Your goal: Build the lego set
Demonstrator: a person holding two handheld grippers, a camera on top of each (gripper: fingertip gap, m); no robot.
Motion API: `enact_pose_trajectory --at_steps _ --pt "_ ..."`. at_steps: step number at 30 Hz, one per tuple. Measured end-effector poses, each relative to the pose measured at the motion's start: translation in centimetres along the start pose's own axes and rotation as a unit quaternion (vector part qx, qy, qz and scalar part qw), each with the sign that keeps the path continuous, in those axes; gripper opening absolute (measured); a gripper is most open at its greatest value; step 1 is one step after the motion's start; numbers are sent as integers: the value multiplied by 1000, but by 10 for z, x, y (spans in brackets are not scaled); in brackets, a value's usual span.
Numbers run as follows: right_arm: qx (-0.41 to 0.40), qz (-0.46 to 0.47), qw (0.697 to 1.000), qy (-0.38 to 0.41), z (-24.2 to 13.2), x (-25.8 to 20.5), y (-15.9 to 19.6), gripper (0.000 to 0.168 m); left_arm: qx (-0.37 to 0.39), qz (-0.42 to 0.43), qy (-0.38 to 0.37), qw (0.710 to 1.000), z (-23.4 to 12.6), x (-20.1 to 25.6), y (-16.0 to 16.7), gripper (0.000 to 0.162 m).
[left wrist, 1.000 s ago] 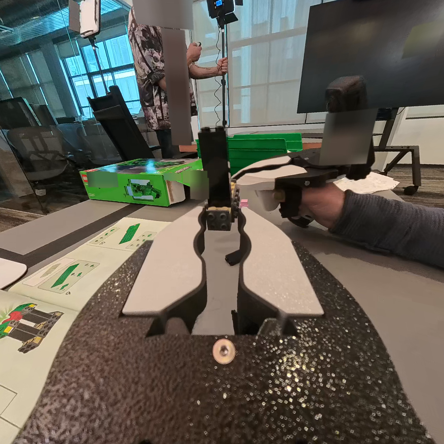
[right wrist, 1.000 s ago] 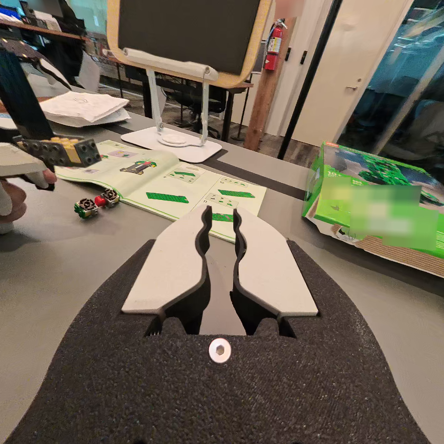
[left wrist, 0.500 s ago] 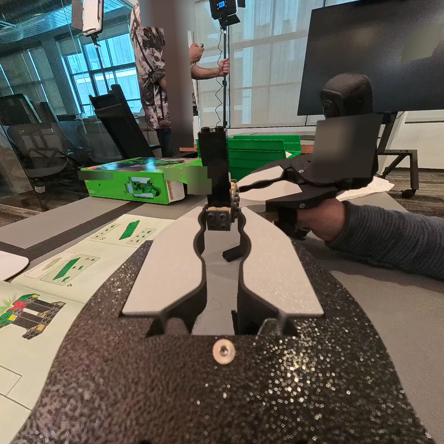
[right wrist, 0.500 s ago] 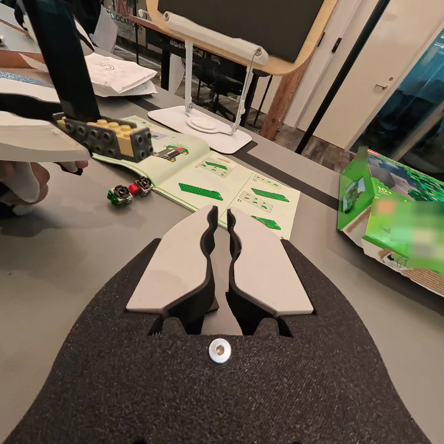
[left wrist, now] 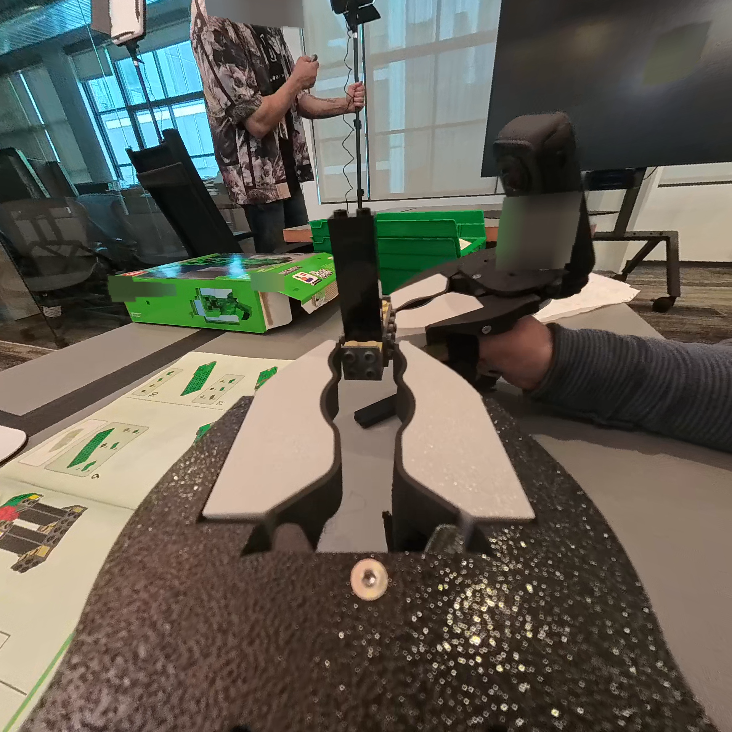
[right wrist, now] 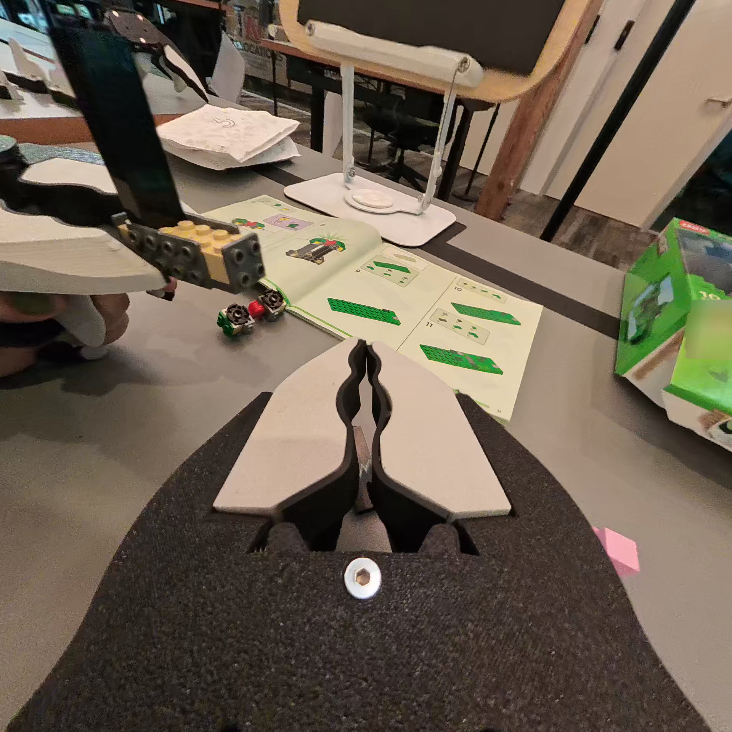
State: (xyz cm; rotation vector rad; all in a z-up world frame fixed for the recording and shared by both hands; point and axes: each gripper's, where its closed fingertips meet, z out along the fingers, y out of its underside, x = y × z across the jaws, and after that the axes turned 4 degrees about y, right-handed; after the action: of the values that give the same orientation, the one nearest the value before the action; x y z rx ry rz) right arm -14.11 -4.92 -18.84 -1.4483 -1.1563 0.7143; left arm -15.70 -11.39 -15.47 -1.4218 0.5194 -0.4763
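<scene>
Gripping the tall black-and-tan brick assembly (left wrist: pixel 358 317) in my left gripper (left wrist: pixel 362 356); my right gripper (right wrist: pixel 366 348), at three o'clock, has just pinched shut, apparently empty.

The left hand-held gripper (left wrist: pixel 363 358) points level and forward, its 2 fingers (left wrist: pixel 293 431) drawn in near the tips and clamped on an object there. The hand (right wrist: pixel 71 317) under it curls around the grip, low against the surface. The right hand-held gripper (right wrist: pixel 366 348) tilts downward, its fingertips nearly meeting with only a thin wavy gap between. The right hand (left wrist: pixel 511 356) grasps its handle from below, the forearm in a dark ribbed sleeve (left wrist: pixel 641 384) stretched low along the surface.
</scene>
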Motion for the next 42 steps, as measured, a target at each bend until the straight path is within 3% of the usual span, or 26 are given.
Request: enact_pose_trajectory --at_steps 7,20,35,42 --pt "-18 18 999 25 6 6 7 0 4 -9 4 1000 -1 -1 -1 24" --pt "-77 -55 995 13 15 -9 22 0 -1 11 12 1000 1 5 0 24" --pt "-68 -32 997 16 13 -5 19 0 0 10 11 1000 1 5 0 24" --pt "-74 -11 993 87 3 23 22 0 -1 11 13 1000 1 5 0 24"
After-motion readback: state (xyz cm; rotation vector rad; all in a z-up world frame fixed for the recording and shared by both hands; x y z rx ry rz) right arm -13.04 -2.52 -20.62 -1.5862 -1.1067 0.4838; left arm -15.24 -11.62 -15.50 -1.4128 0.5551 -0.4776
